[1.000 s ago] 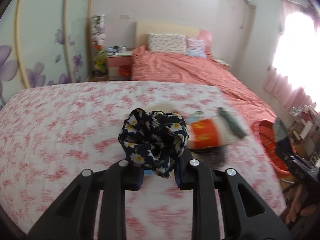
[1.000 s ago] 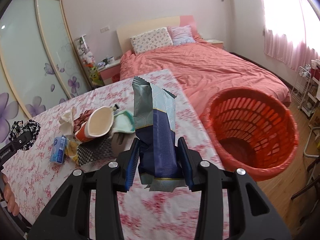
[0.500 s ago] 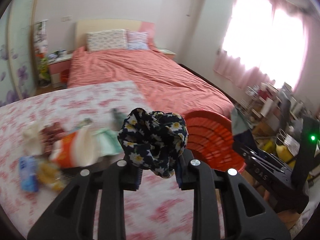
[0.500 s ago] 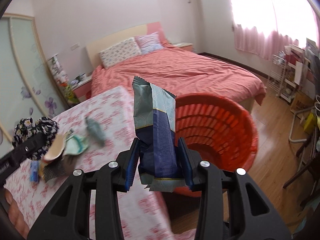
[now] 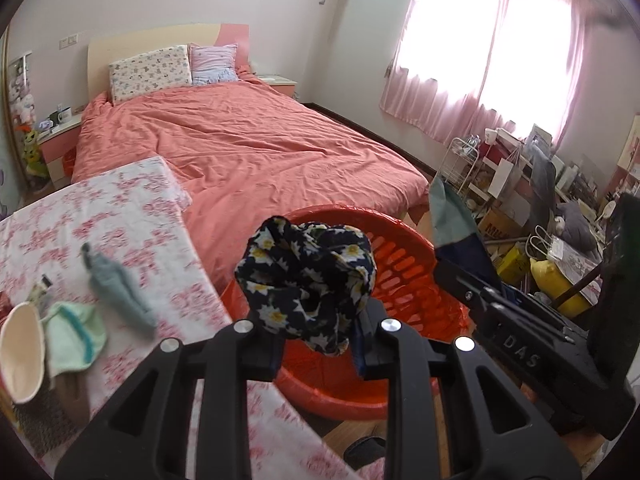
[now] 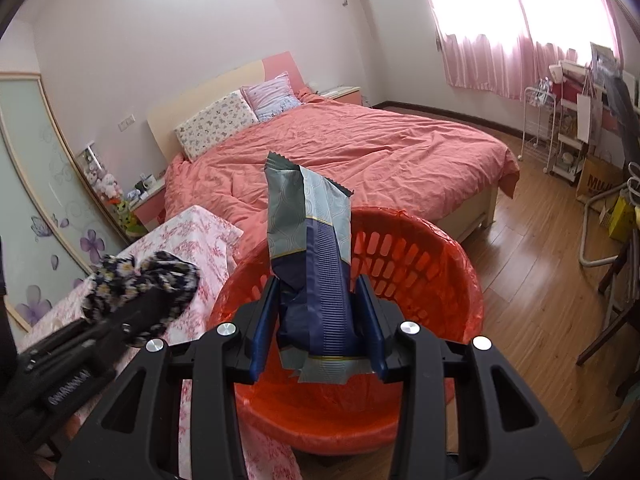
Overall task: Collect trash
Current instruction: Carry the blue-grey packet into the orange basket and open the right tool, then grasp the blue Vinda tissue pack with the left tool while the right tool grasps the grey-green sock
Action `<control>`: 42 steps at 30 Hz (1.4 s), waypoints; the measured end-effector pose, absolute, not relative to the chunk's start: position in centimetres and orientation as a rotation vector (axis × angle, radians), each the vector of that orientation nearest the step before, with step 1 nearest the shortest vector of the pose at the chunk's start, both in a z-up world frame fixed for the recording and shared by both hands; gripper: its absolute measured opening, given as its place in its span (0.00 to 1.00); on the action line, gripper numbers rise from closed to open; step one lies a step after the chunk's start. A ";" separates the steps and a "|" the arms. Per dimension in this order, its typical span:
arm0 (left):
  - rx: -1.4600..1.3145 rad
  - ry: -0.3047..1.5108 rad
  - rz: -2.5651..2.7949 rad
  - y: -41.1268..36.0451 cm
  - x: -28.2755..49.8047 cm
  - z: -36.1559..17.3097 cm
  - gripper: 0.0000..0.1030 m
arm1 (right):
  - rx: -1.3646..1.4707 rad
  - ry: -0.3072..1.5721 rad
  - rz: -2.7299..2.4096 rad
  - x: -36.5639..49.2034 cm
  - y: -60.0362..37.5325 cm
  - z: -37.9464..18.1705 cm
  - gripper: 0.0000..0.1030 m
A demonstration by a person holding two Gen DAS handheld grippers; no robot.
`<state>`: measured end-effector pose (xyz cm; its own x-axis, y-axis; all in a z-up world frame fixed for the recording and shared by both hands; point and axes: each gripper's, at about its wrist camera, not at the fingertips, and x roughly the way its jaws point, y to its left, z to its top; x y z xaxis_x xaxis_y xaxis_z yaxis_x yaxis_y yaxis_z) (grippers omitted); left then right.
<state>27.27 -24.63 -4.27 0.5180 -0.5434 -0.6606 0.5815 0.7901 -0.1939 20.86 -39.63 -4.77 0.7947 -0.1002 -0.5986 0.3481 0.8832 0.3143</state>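
Note:
A dark daisy-print fabric bundle [image 5: 308,280] sits between the pads of my left gripper [image 5: 316,344], which is shut on it over the near rim of the red laundry-style basket [image 5: 408,264]. My right gripper [image 6: 318,328] is shut on a tall grey and navy snack wrapper [image 6: 312,240] that stands upright above the same basket [image 6: 420,248]. In the right wrist view the left gripper [image 6: 140,312] and its bundle [image 6: 140,276] are at the left, by the basket's edge. The left wrist view shows the wrapper [image 5: 448,216] at the right.
A table with a pink floral cloth [image 5: 132,208] stands left of the basket, carrying a paper cup [image 5: 20,352], a pale green cloth [image 5: 72,336] and a teal wrapper [image 5: 116,280]. Behind is a bed with a coral cover [image 5: 248,144]. Cluttered shelves [image 5: 520,184] line the right wall.
Both grippers swung right, away from the table's trash pile, and now hang over the red basket. Each still grips the same item.

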 end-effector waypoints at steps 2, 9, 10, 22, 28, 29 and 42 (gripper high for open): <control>0.060 0.781 -0.663 -25.4 27.9 -4.8 0.37 | 0.450 0.594 -0.242 21.3 -40.4 -4.9 0.41; 0.069 0.817 -0.604 -24.5 29.2 -6.1 0.58 | 0.475 0.600 -0.259 21.7 -41.4 -5.4 0.60; 0.069 0.816 -0.595 -24.1 29.3 -6.2 0.60 | 0.469 0.602 -0.268 21.3 -41.0 -5.6 0.62; 0.117 0.741 -0.462 -14.5 23.9 -4.4 0.69 | 0.399 0.654 -0.220 20.7 -36.9 -4.3 0.64; 0.108 0.707 -0.331 -6.7 21.7 -3.7 0.73 | 0.319 0.676 -0.145 20.9 -31.9 -3.9 0.64; 0.111 0.697 -0.284 -4.6 21.4 -3.7 0.73 | 0.301 0.681 -0.132 20.9 -30.9 -4.0 0.64; -0.052 0.857 0.037 11.9 25.2 -8.3 0.74 | 0.161 0.775 -0.017 22.9 -21.0 -6.8 0.64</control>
